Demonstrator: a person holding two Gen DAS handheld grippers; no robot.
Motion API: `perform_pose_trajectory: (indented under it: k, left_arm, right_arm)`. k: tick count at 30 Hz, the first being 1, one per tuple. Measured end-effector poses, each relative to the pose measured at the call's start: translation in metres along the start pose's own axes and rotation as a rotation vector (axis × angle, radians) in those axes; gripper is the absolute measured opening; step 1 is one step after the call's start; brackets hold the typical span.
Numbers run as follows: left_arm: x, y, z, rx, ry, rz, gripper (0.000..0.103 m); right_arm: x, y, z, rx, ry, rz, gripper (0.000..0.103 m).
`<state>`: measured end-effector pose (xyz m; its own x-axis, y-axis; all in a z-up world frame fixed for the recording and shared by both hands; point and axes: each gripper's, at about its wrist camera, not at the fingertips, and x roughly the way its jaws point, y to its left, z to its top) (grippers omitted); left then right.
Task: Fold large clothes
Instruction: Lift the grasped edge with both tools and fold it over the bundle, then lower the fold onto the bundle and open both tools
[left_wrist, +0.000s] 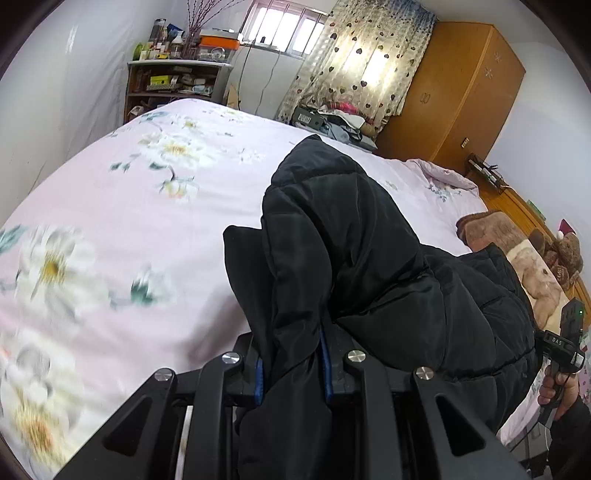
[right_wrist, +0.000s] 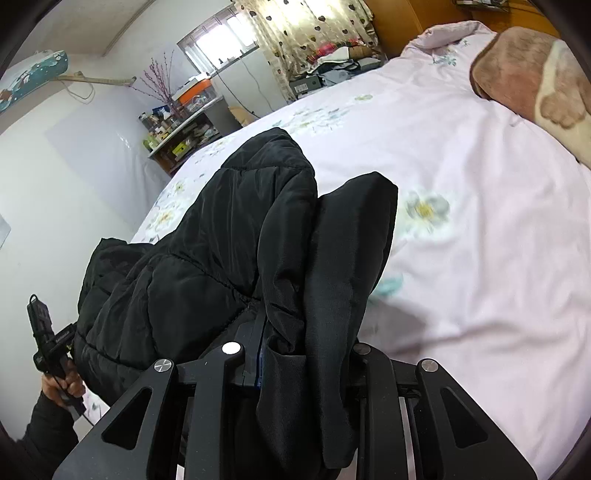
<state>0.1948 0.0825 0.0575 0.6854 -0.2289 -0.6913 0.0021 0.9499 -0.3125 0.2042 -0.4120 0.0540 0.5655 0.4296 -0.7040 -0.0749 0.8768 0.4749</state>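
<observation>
A black quilted puffer jacket (left_wrist: 354, 258) hangs bunched between my two grippers above the pink floral bed (left_wrist: 110, 206). My left gripper (left_wrist: 291, 369) is shut on a fold of its edge, the fabric pinched between the blue-padded fingers (left_wrist: 325, 369). My right gripper (right_wrist: 303, 365) is shut on another thick fold of the same jacket (right_wrist: 229, 240), which drapes over and hides its right finger. Each view shows the other gripper held in a hand at the frame edge, the right gripper in the left wrist view (left_wrist: 565, 343) and the left gripper in the right wrist view (right_wrist: 51, 347).
A brown plush blanket (right_wrist: 524, 85) lies at the head of the bed, with a wooden headboard (left_wrist: 517, 206) behind. A wooden wardrobe (left_wrist: 454, 99), a heart-print curtain (left_wrist: 362, 62), a cluttered shelf (left_wrist: 177, 81) and a pile of clothes (left_wrist: 332, 118) stand beyond the bed's far side.
</observation>
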Motion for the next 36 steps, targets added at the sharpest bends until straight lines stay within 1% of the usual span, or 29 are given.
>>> perform_pose_trajectory:
  k: [8,11,14,17,19,20,21,22,24,26,29,31,33,35,36]
  left_arm:
    - [0.054,0.003,0.055,0.026,-0.023,0.005,0.023]
    - [0.072,0.007,0.066,0.031,-0.031,0.008,0.023]
    - [0.097,0.013,0.068,0.024,-0.016,0.019,0.024]
    - [0.131,0.022,0.057,0.041,0.038,0.065,0.024]
    - [0.15,0.035,0.046,0.009,0.077,0.09,0.025]
    - [0.156,0.043,0.04,-0.016,0.091,0.089,0.027]
    - [0.16,0.049,0.034,-0.036,0.1,0.088,0.03]
    - [0.161,0.051,0.031,-0.041,0.1,0.086,0.032]
    - [0.159,0.053,0.027,-0.044,0.095,0.088,0.041]
    - [0.152,0.054,0.028,-0.059,0.1,0.089,0.045]
    - [0.132,0.057,0.032,-0.074,0.083,0.088,0.044]
    - [0.114,0.057,0.034,-0.067,0.04,0.105,0.044]
    - [0.101,0.054,0.042,-0.053,-0.012,0.137,0.044]
    - [0.097,0.051,0.054,-0.049,-0.045,0.132,0.044]
    - [0.099,0.047,0.061,-0.038,-0.05,0.12,0.044]
  right_arm:
    - [0.045,0.002,0.057,-0.014,-0.025,-0.012,0.025]
    - [0.065,0.0,0.072,-0.011,-0.031,-0.008,0.025]
    - [0.088,-0.007,0.079,-0.001,-0.02,-0.007,0.025]
    - [0.117,-0.017,0.077,0.007,0.017,-0.028,0.026]
    - [0.136,-0.03,0.071,0.03,0.05,-0.057,0.028]
    - [0.142,-0.037,0.069,0.056,0.061,-0.059,0.03]
    - [0.147,-0.045,0.064,0.086,0.072,-0.057,0.034]
    - [0.149,-0.049,0.061,0.103,0.081,-0.059,0.037]
    - [0.15,-0.054,0.055,0.12,0.089,-0.056,0.044]
    - [0.145,-0.058,0.054,0.139,0.085,-0.059,0.049]
    - [0.125,-0.054,0.057,0.141,0.063,-0.084,0.053]
    - [0.108,-0.047,0.058,0.11,0.03,-0.121,0.055]
    - [0.087,-0.034,0.061,0.045,-0.041,-0.196,0.055]
    - [0.076,-0.019,0.069,-0.002,-0.1,-0.23,0.055]
    - [0.077,-0.013,0.071,-0.014,-0.109,-0.227,0.055]
